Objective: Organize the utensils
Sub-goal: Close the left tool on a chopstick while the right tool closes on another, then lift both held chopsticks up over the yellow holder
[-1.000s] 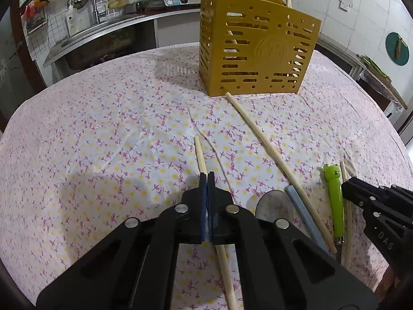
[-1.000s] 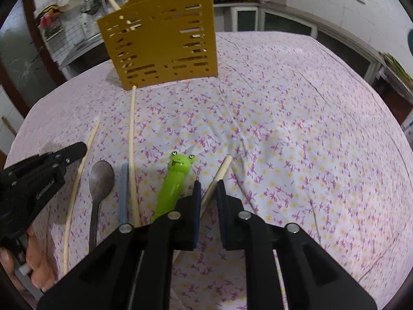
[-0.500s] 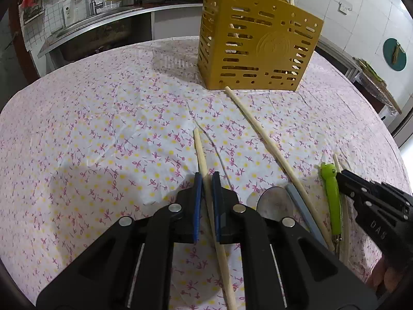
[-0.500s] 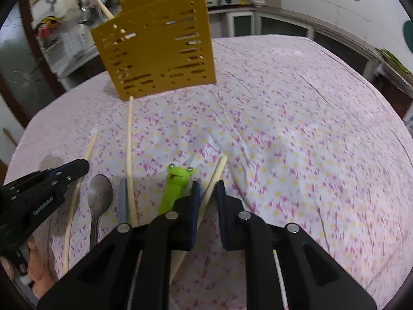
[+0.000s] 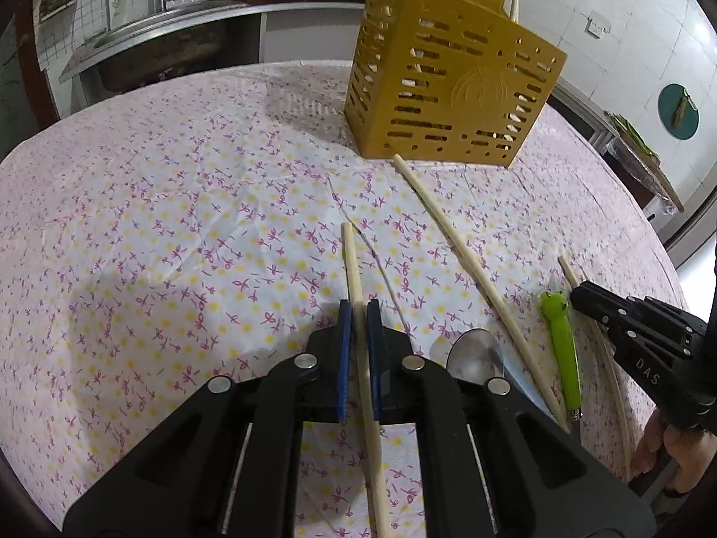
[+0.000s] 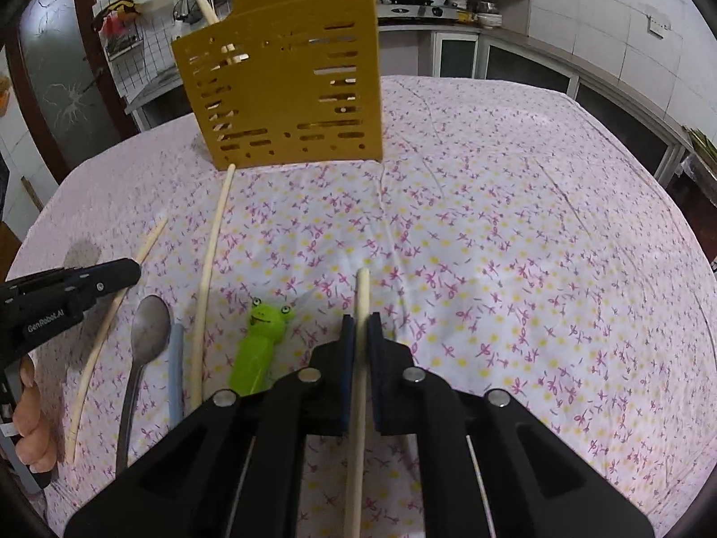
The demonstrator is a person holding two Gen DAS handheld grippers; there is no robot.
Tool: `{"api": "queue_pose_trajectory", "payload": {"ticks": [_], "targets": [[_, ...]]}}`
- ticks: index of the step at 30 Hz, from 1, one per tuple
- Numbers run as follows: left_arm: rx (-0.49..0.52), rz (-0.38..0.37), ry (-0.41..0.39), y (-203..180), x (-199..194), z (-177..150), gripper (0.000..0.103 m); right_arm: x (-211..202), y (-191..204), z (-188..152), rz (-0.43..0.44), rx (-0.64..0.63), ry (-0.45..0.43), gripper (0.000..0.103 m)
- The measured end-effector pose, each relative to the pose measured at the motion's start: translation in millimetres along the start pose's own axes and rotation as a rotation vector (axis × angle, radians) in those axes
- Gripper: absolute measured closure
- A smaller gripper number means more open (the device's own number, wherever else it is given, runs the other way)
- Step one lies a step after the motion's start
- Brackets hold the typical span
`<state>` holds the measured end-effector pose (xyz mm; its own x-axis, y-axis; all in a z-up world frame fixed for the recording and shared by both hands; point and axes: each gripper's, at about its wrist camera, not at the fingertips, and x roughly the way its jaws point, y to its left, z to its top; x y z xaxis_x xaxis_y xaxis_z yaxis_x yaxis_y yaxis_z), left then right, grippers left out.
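Both my left tongs [image 5: 357, 314] and right tongs [image 6: 361, 327] clench a chopstick apiece, low before the yellow caddy [image 5: 448, 85]; I lift level, then tip ends into its open top.

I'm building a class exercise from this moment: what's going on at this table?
A person is tidying utensils with two handheld grippers. The left gripper is shut on one chopstick, and the right gripper has clamped another chopstick. A long chopstick, a metal spoon, a blue stick and a green frog-headed utensil lie on the floral tablecloth. The yellow slotted holder behind already has chopsticks standing in it.
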<state>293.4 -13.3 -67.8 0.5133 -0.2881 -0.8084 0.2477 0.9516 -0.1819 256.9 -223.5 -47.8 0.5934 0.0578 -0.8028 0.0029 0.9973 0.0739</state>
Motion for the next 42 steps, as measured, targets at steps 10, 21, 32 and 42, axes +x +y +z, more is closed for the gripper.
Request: {"api": "queue_pose_trajectory", "payload": {"ticks": [10,21,32,42], "targets": [[0.053,0.06,0.036,-12,10,15,0.097,6,-2,8,0.028,-0.018,0.043,0.096],[0.046,0.025,-0.119,-17,-32,13,0.099,-37,-17,10,0.169,0.051,-0.14,0.097],[0.072,-0.064,-0.289,-46,-76,19,0.099,-89,-16,23,0.223,0.02,-0.4,0.097],[0.084,-0.067,-0.487,-55,-104,65,0.099,-118,-24,75,0.2,0.006,-0.601,0.097]]}}
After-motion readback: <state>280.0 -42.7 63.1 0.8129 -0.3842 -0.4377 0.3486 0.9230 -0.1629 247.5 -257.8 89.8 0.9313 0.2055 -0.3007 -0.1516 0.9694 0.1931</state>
